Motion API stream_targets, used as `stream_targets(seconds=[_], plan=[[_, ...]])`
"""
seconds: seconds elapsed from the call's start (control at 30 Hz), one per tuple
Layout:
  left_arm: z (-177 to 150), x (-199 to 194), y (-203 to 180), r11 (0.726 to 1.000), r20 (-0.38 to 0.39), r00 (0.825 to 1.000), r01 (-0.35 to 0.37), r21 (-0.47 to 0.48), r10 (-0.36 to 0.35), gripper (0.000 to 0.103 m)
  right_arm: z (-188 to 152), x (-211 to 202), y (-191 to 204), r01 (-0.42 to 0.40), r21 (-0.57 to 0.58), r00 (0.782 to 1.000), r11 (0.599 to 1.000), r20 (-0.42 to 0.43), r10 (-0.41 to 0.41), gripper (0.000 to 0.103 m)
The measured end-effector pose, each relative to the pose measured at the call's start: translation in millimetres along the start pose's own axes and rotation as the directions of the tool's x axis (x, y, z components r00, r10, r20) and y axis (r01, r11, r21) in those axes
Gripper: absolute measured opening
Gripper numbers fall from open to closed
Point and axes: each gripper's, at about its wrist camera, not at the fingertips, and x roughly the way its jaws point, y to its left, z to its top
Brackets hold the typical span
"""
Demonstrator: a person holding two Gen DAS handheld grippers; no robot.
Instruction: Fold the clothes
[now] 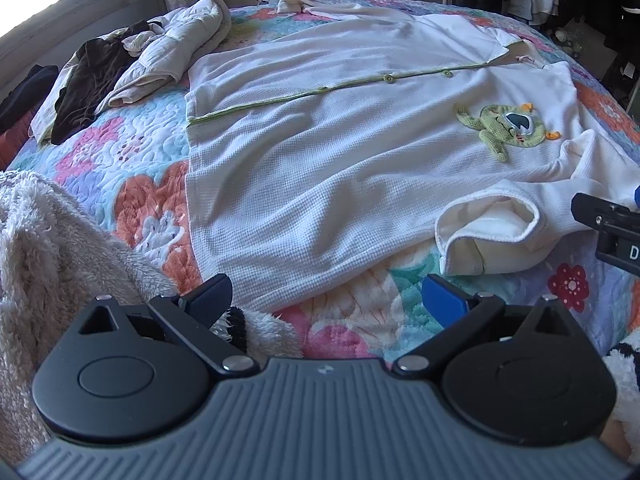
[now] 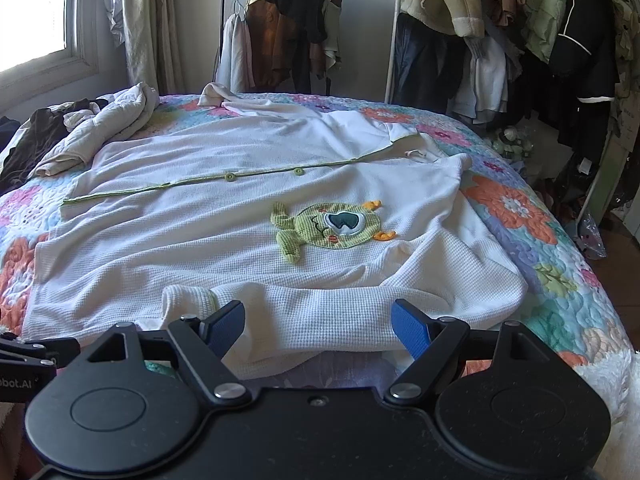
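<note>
A white waffle-knit shirt [image 1: 320,152] with green trim, green buttons and a green monster patch [image 1: 508,128] lies spread front up on the floral quilt [image 1: 132,152]. Its near sleeve [image 1: 492,232] is folded in beside the body. My left gripper [image 1: 326,300] is open and empty, just short of the shirt's near hem. My right gripper [image 2: 318,324] is open and empty, its fingers either side of the near sleeve [image 2: 320,312]. The shirt [image 2: 200,232] and patch [image 2: 332,226] also show in the right wrist view.
A pile of other clothes, cream [image 1: 172,52] and dark brown [image 1: 88,84], lies at the bed's far left. A fluffy white blanket [image 1: 52,248] sits near left. Clothes racks [image 2: 500,40] stand behind and right of the bed. The right gripper's body [image 1: 612,228] shows at the right edge.
</note>
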Motion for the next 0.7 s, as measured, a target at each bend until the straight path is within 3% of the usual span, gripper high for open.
stream_targets(seconds=[0.7], plan=[[-3.6, 7.7, -0.8, 1.000, -0.036, 0.999, 0.029, 0.002, -0.028, 0.103, 0.3, 1.7, 1.3, -0.006, -0.002, 1.000, 1.000, -0.005, 0.006, 0.084]])
